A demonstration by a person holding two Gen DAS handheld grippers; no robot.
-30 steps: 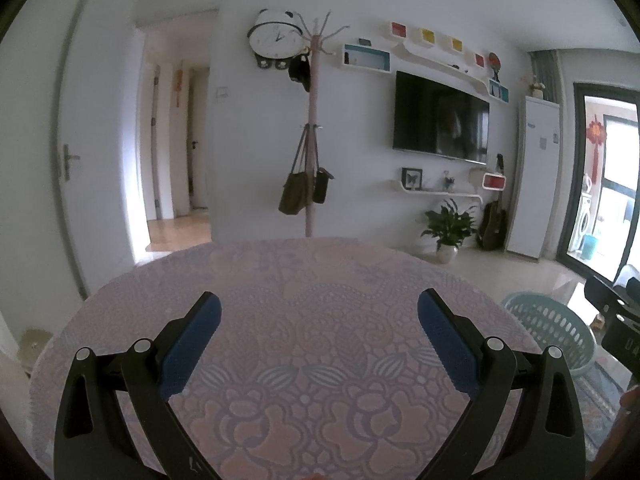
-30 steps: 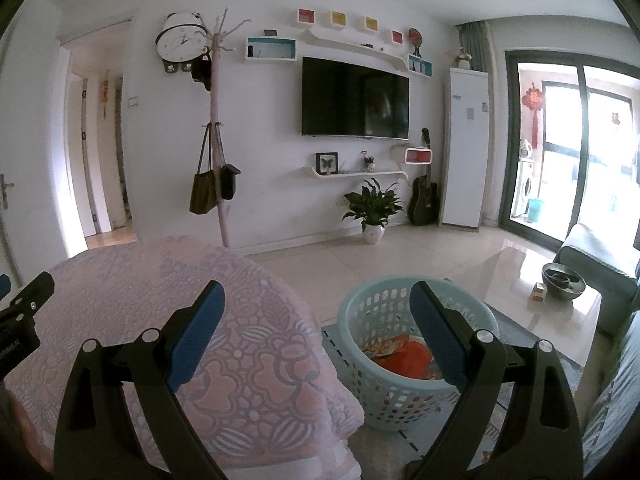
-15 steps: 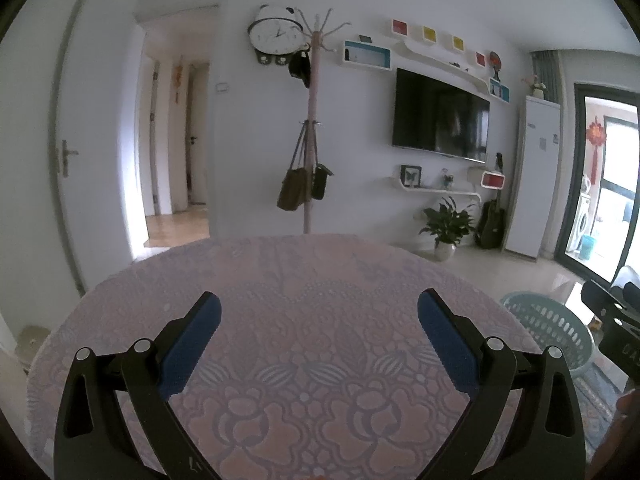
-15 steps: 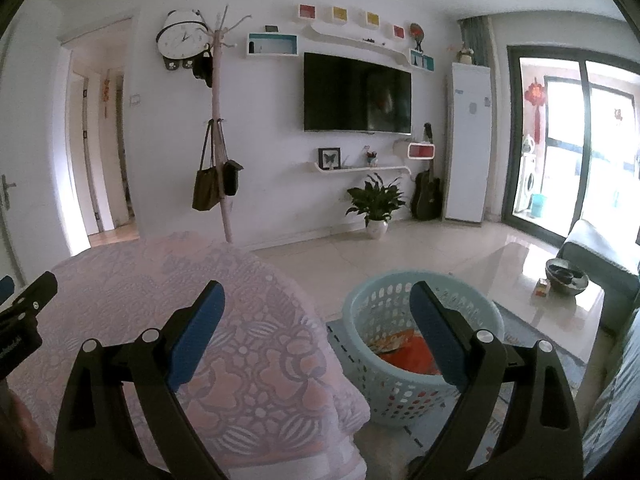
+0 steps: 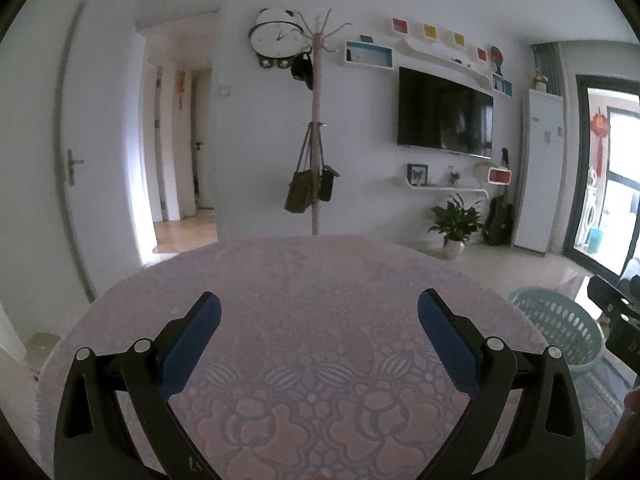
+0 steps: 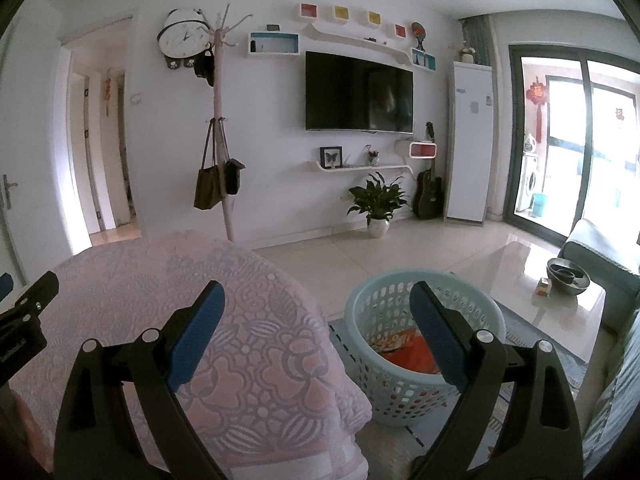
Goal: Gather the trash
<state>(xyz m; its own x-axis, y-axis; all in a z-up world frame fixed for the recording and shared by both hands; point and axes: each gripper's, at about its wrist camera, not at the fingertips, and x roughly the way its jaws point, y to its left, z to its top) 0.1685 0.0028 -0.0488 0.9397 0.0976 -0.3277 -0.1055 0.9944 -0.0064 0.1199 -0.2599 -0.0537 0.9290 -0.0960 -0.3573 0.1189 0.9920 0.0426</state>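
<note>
A light blue plastic basket (image 6: 368, 312) stands on the floor to the right of the round table, with orange wrappers (image 6: 408, 350) inside; it also shows in the left wrist view (image 5: 560, 320). My left gripper (image 5: 319, 312) is open and empty above the pink lace tablecloth (image 5: 304, 280). My right gripper (image 6: 316, 304) is open and empty, held over the table's right edge (image 6: 320, 320) beside the basket. No loose trash shows on the table.
A glass coffee table (image 6: 532, 280) with a dark bowl (image 6: 568, 276) stands right of the basket. A grey sofa (image 6: 600, 248) is at the far right. A coat stand (image 6: 220, 128), a potted plant (image 6: 378, 204) and a TV (image 6: 358, 92) line the far wall.
Both grippers have risen slightly and tilted a little; the view shifted slowly. Both stay open and empty.
</note>
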